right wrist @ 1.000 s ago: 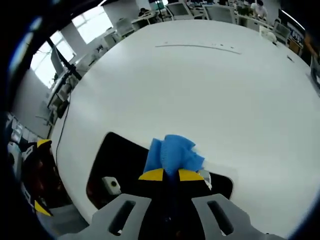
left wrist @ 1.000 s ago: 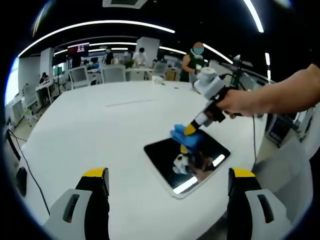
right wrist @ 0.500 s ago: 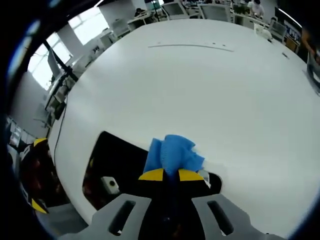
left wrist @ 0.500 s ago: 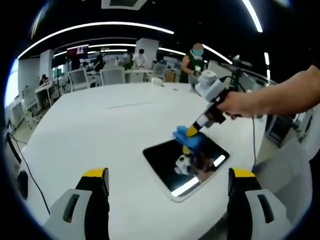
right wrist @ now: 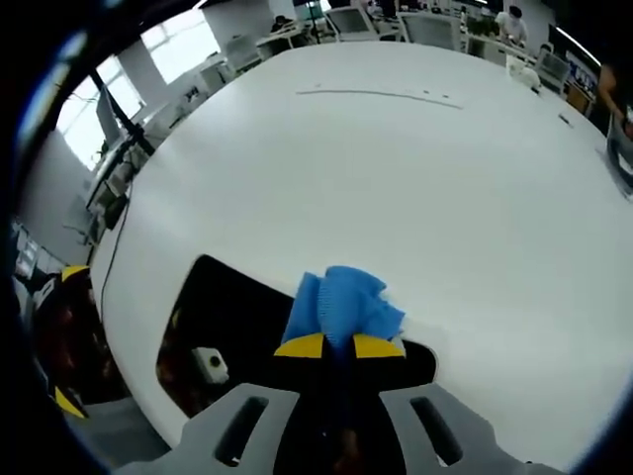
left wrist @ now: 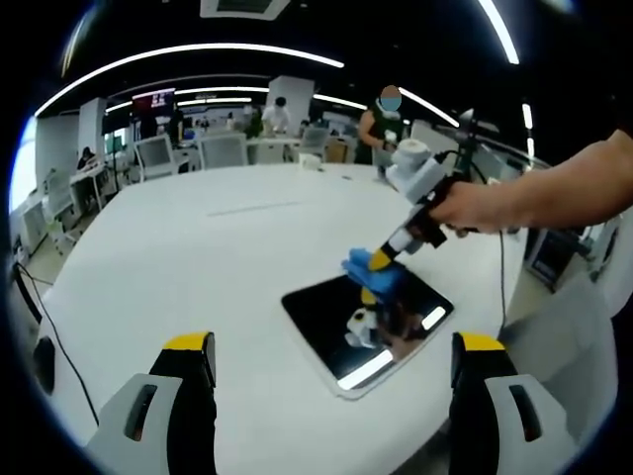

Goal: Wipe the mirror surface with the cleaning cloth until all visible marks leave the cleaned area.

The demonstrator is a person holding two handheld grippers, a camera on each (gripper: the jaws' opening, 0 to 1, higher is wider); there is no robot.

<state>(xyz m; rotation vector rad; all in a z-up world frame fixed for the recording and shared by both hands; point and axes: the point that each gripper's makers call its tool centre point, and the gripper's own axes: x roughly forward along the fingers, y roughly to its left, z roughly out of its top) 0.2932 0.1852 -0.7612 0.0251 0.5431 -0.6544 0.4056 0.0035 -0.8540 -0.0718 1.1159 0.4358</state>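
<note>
A dark rectangular mirror (left wrist: pixel 368 322) lies flat on the white table (left wrist: pixel 198 257). A blue cleaning cloth (left wrist: pixel 367 267) rests on its far edge, pinched in my right gripper (left wrist: pixel 377 259), which a hand (left wrist: pixel 480 206) holds from the right. In the right gripper view the cloth (right wrist: pixel 343 304) sticks out past the yellow-tipped jaws of my right gripper (right wrist: pixel 337 345), pressed on the mirror (right wrist: pixel 227 327). My left gripper (left wrist: pixel 326 346) hangs open near the table's front edge, short of the mirror, with nothing between its fingers.
The large white table (right wrist: pixel 396 178) spreads wide around the mirror. Office desks and chairs (left wrist: pixel 223 146) stand at the back, with a person (left wrist: pixel 381 124) beyond the table. A stand with cables (left wrist: pixel 475 129) rises at the right.
The right gripper view has shifted slightly, so the mirror sits a little lower left in it; the cloth stays on the mirror's far edge. The left gripper has not moved.
</note>
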